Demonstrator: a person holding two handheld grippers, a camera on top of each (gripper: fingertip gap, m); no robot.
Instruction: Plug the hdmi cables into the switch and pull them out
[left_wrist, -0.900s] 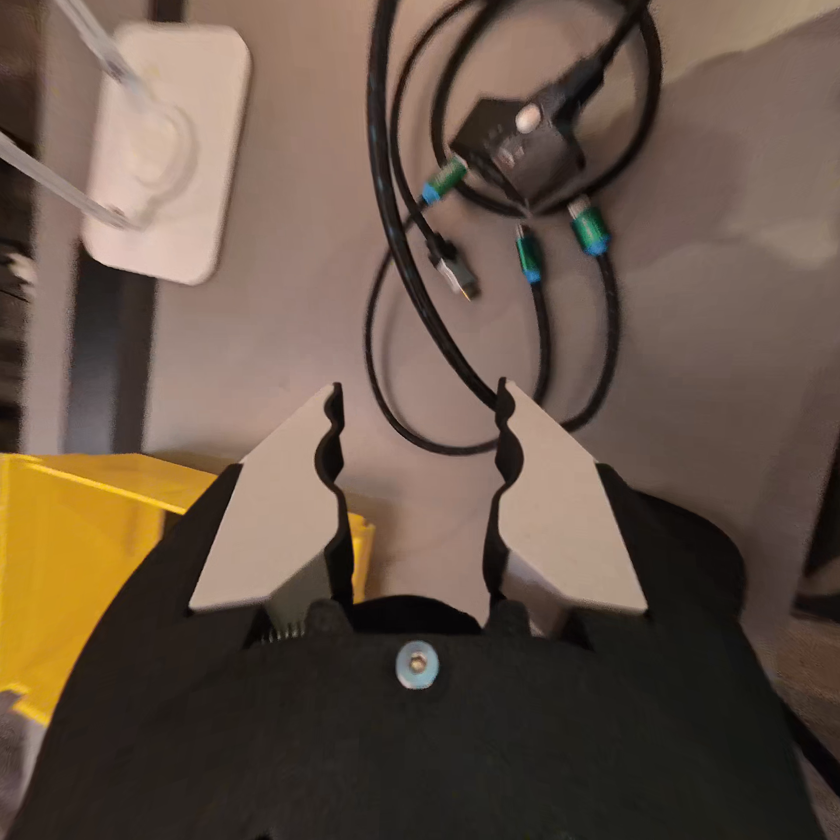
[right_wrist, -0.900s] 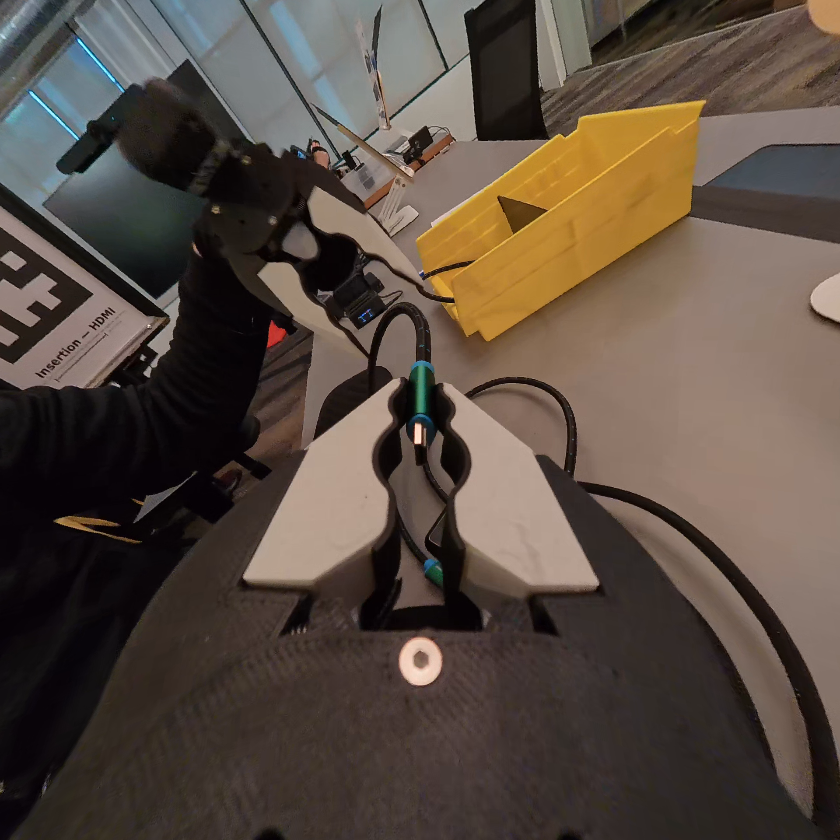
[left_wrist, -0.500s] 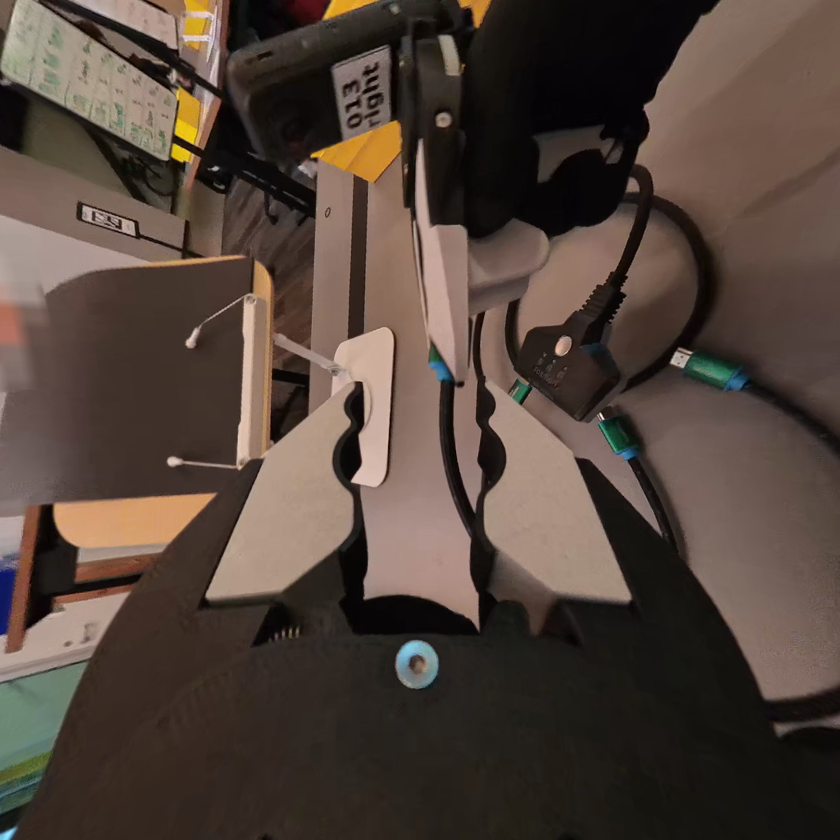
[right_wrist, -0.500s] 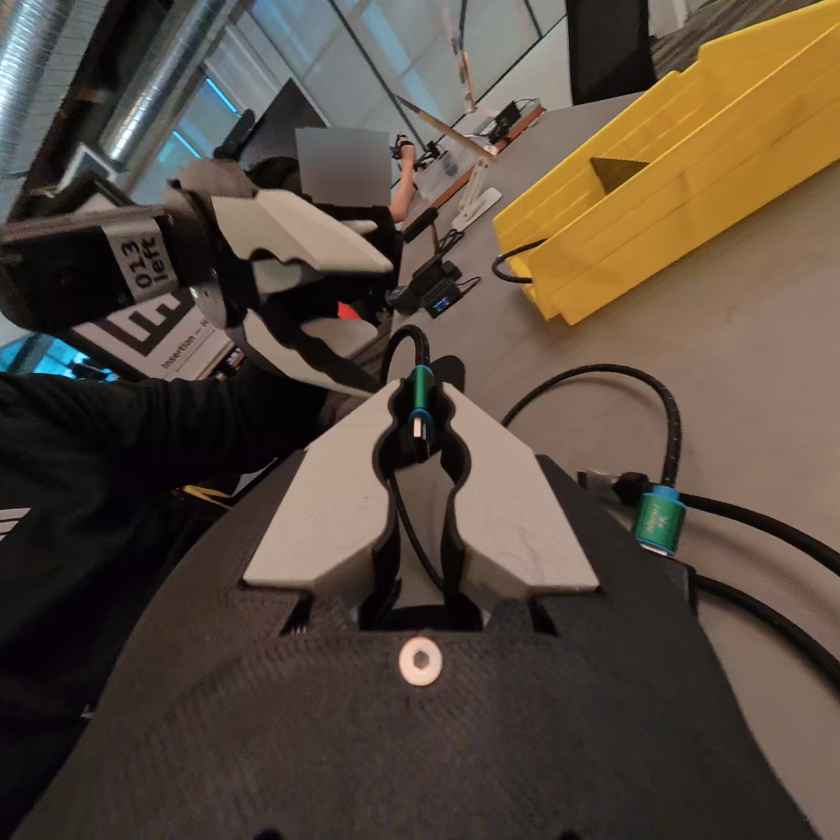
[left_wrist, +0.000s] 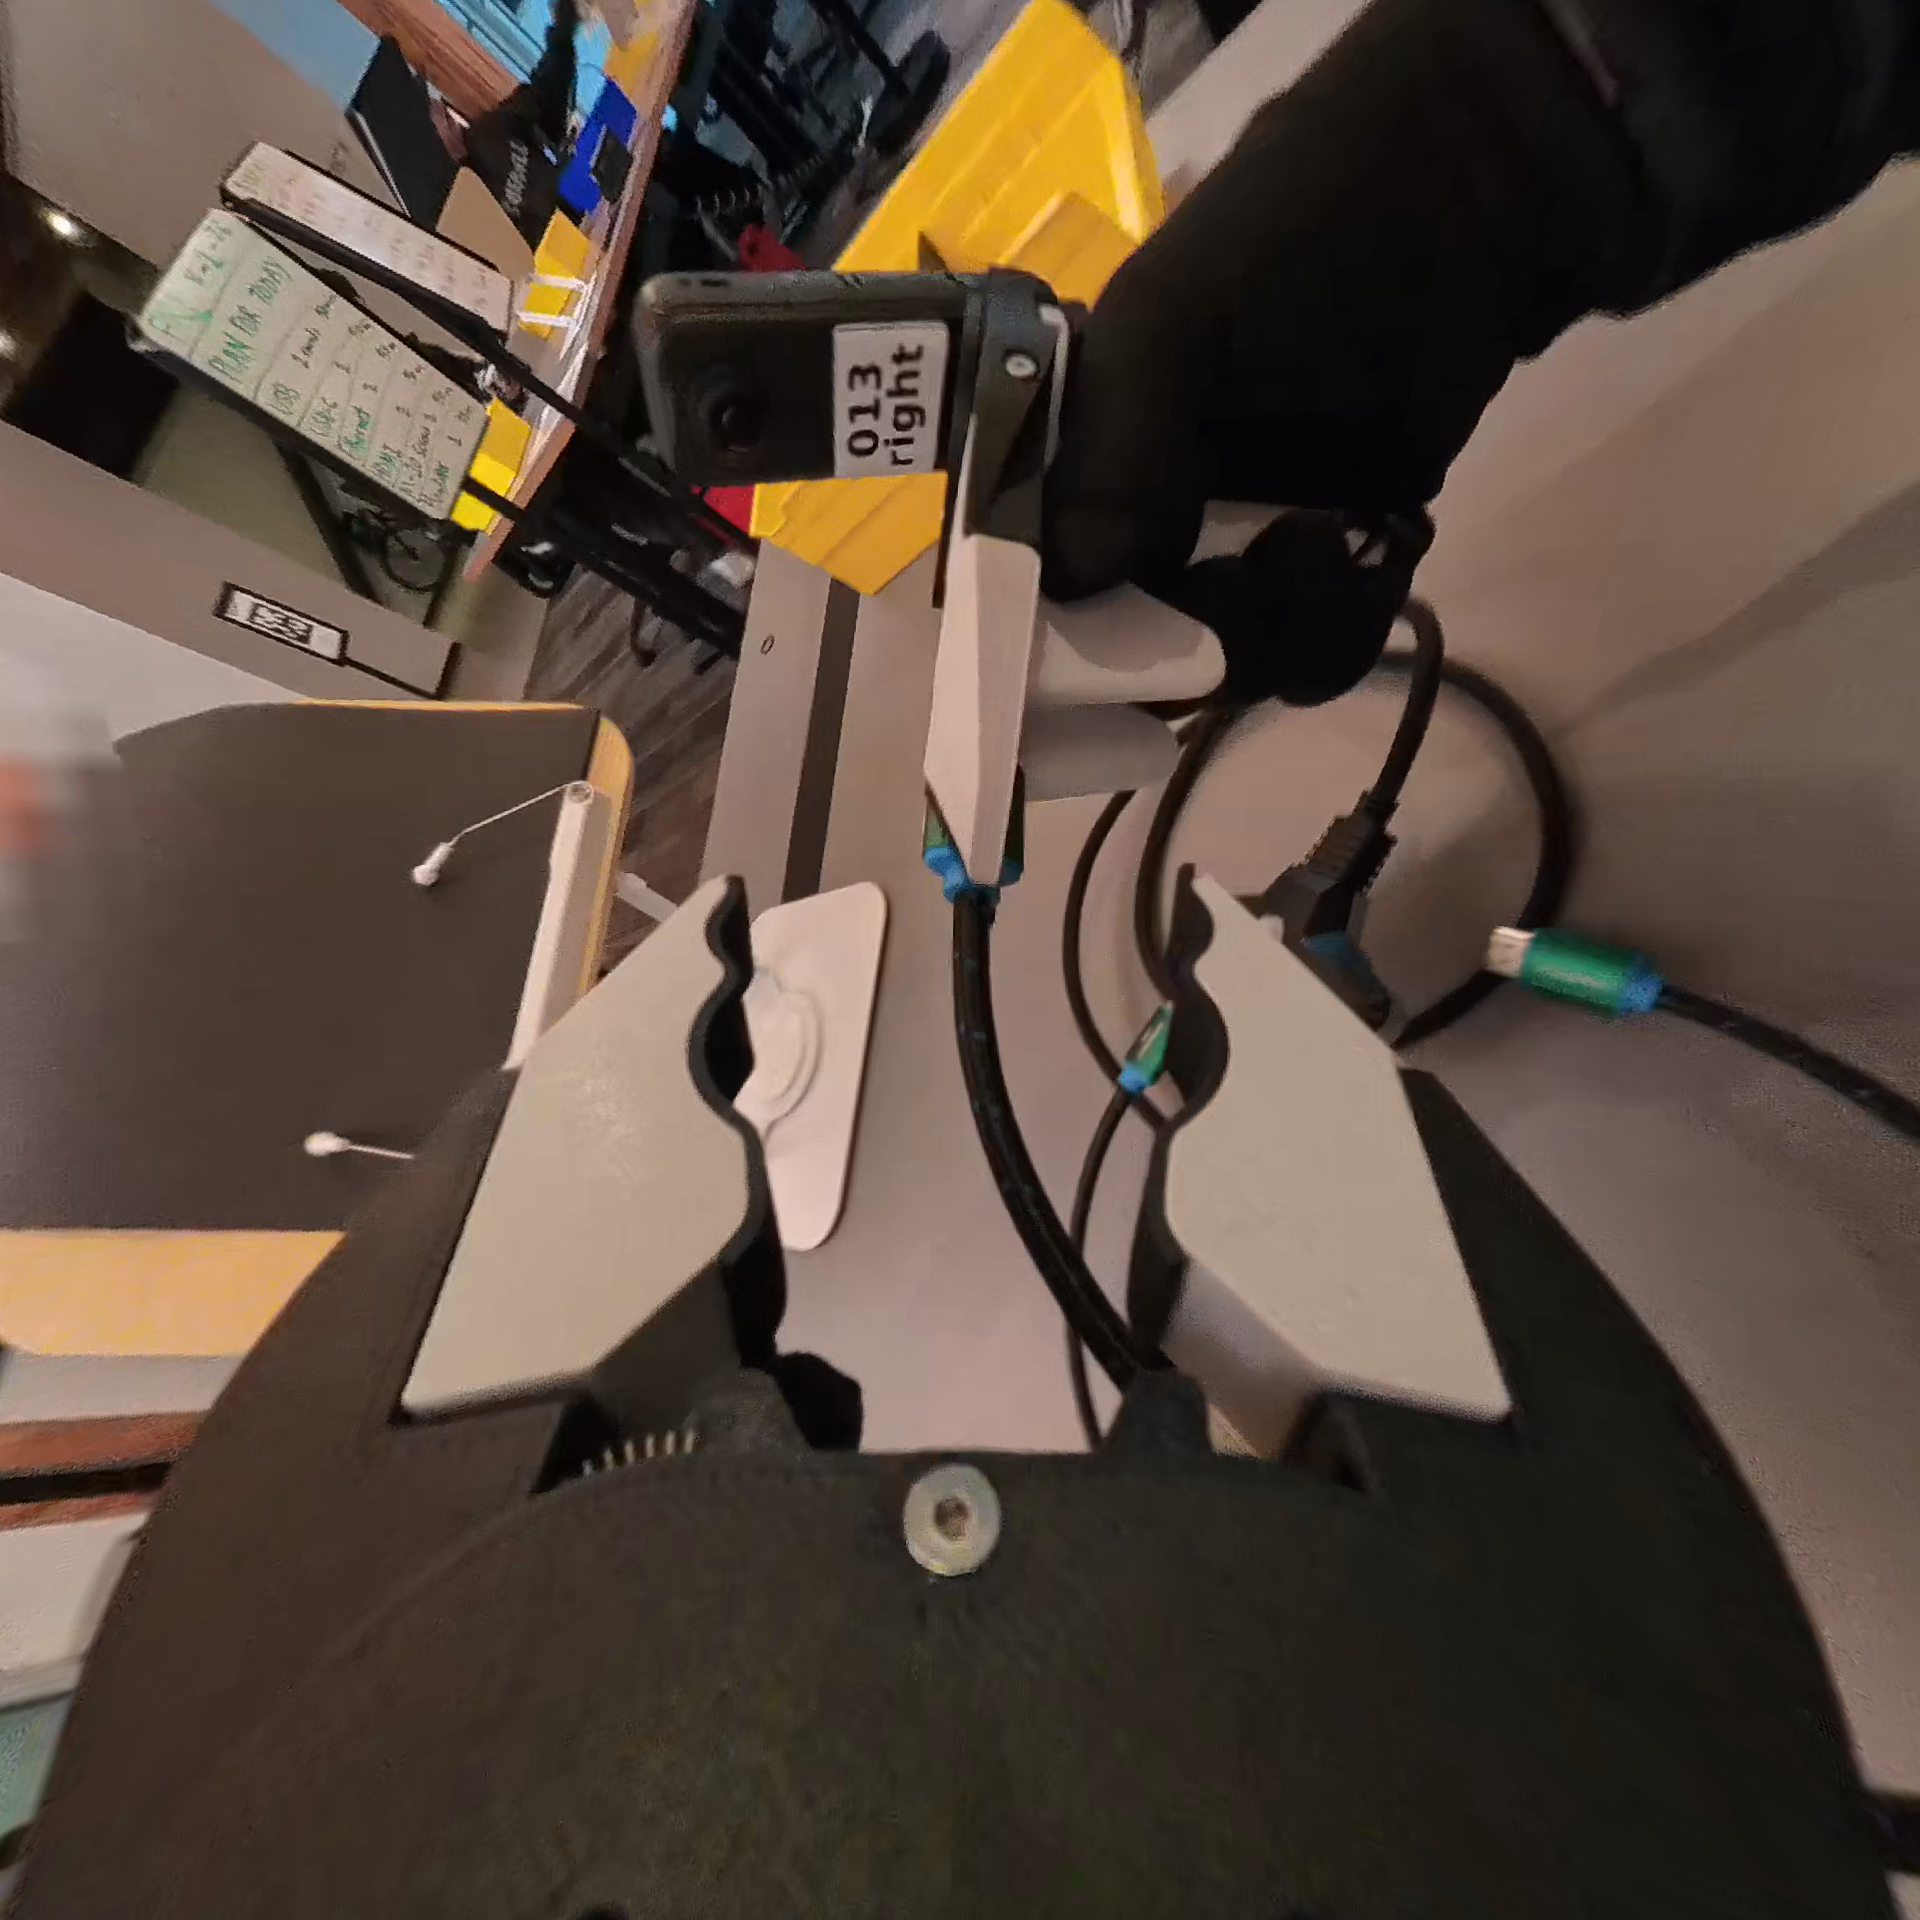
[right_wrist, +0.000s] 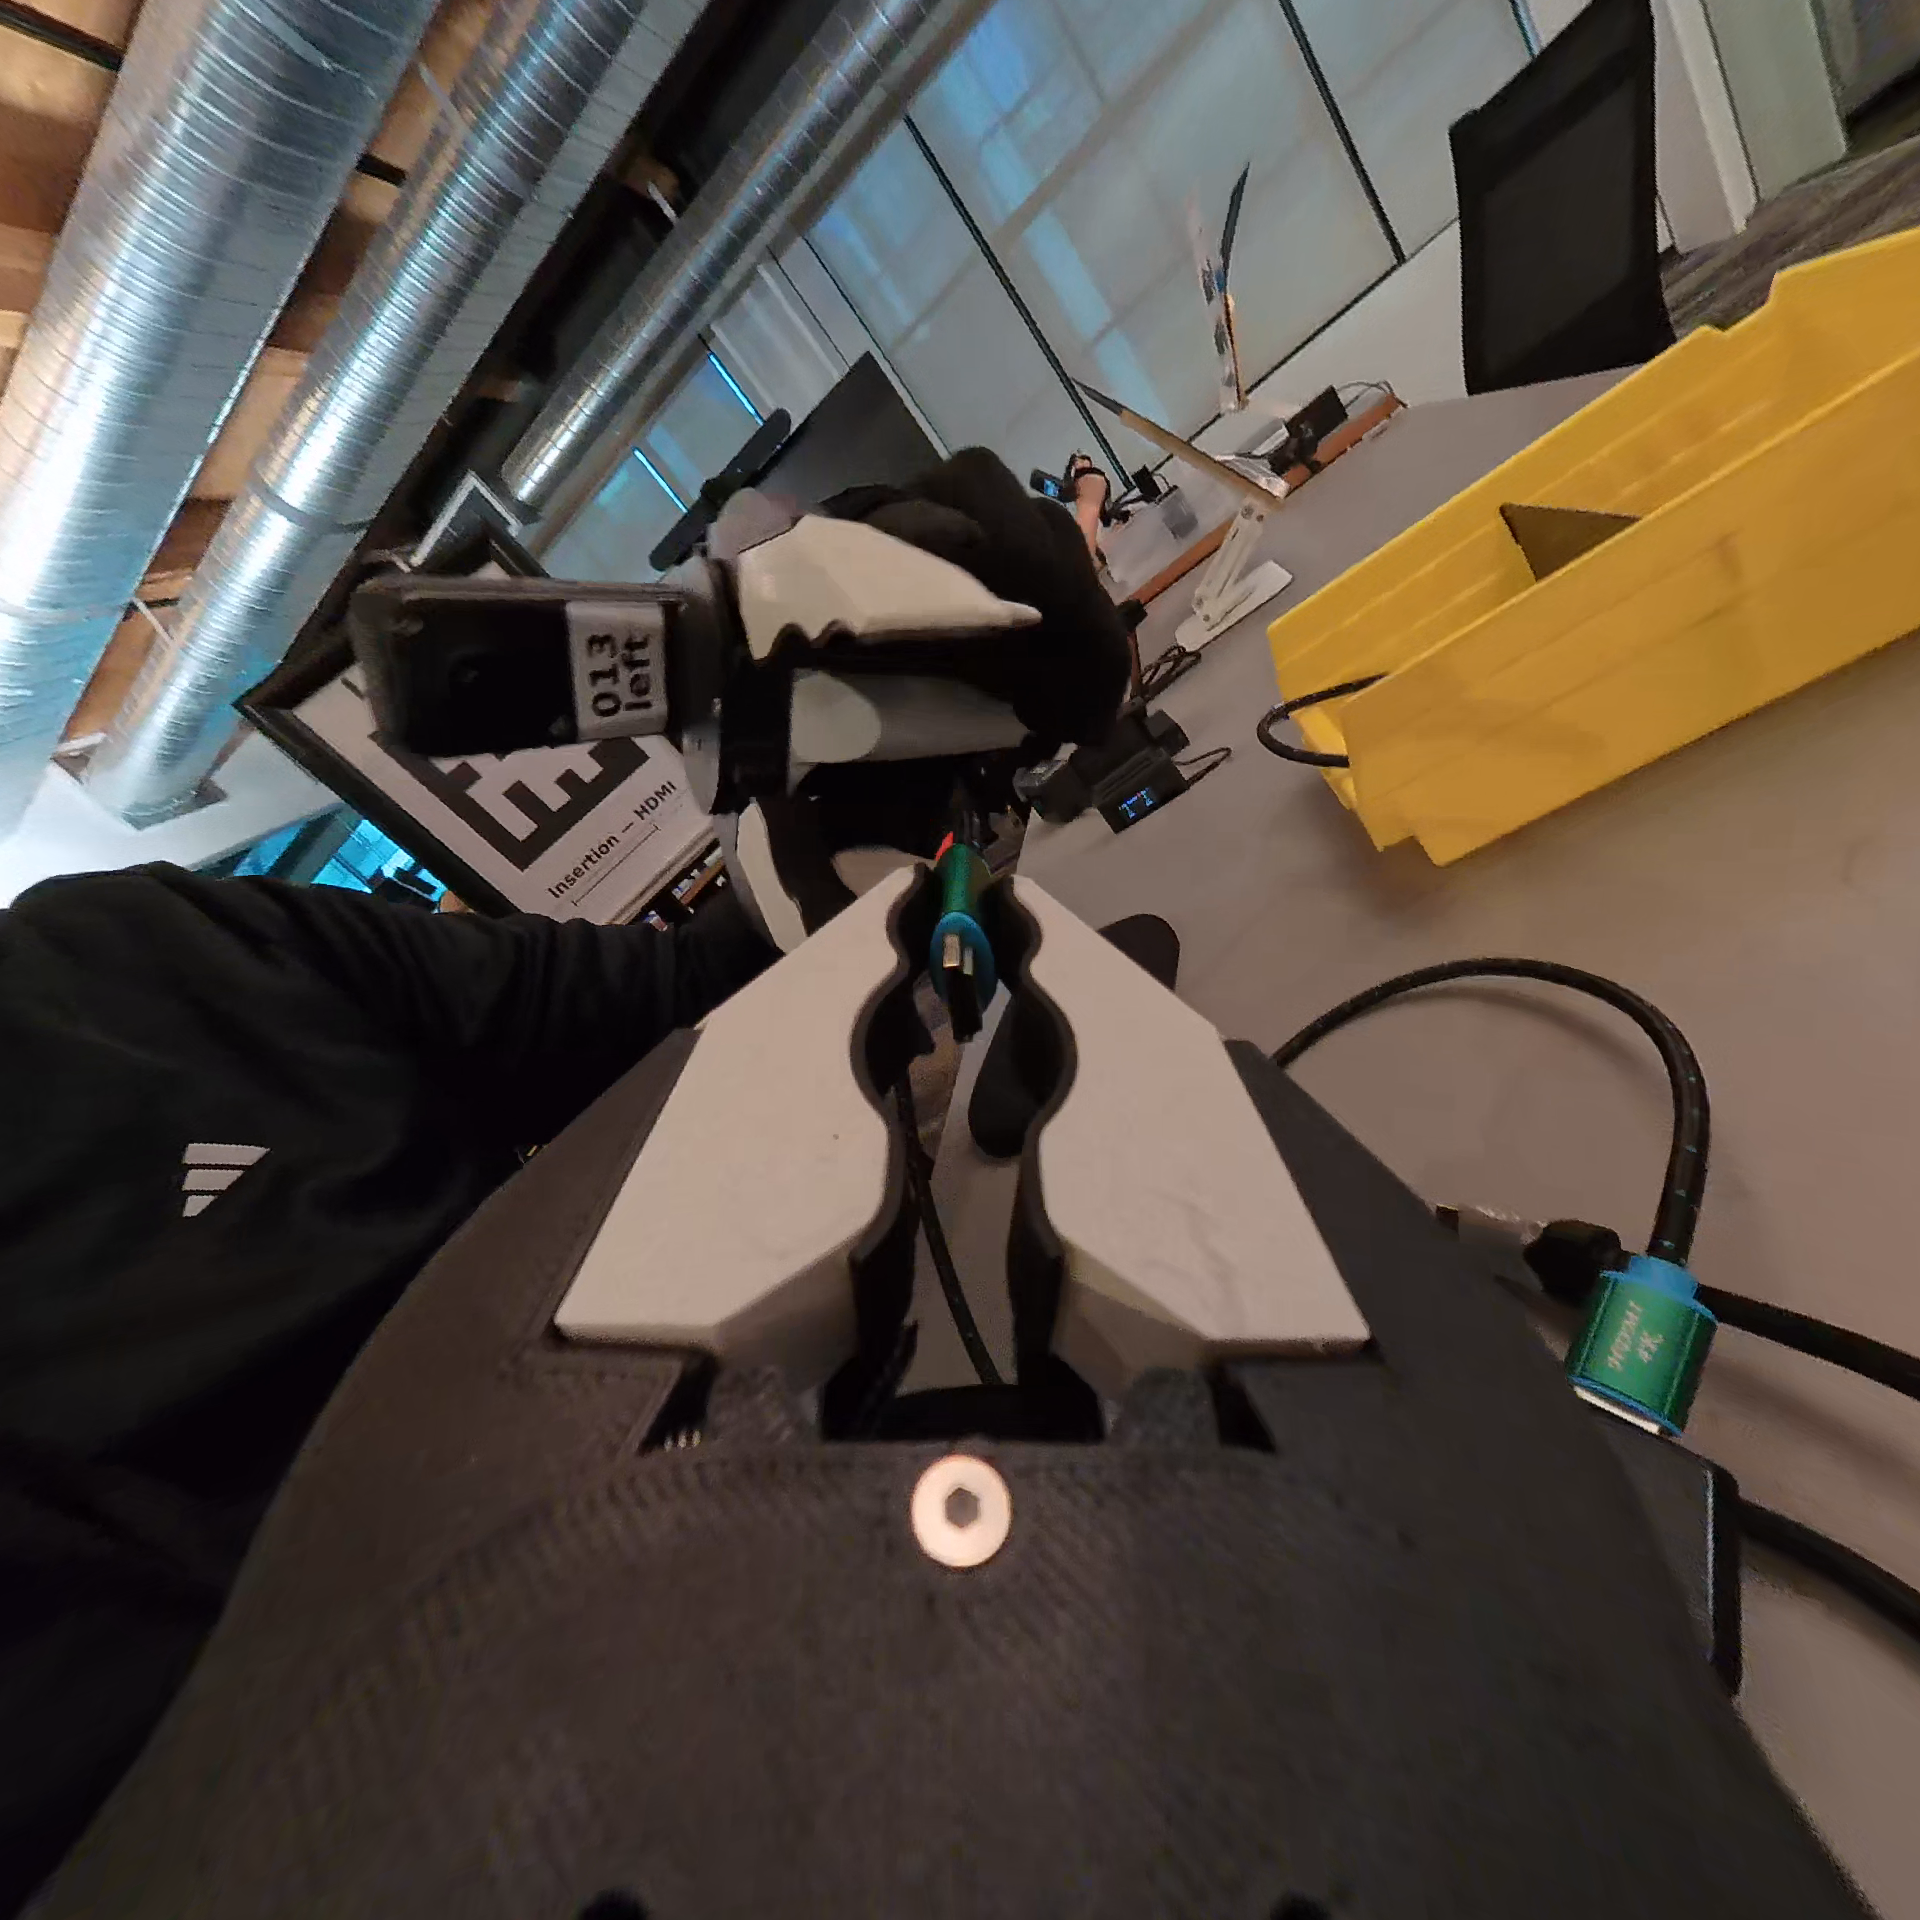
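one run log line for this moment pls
right claw: shut on green hdmi plug | left claw: open, empty | switch: on table

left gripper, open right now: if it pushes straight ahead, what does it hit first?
Probably the right gripper and the green HDMI plug it pinches, dead ahead between the left gripper fingers. Depth is unclear.

Left gripper (left_wrist: 961, 1049) jaws spread; gap between them crossed by braided black cable (left_wrist: 997, 1091) and thinner cable. Right gripper (left_wrist: 977, 821) just ahead, blocking forward path. White stand base (left_wrist: 821, 1060) at left, switch (left_wrist: 1340, 935) at right. Bare grey table (right_wrist: 1558, 914) before yellow bin (right_wrist: 1579, 623).
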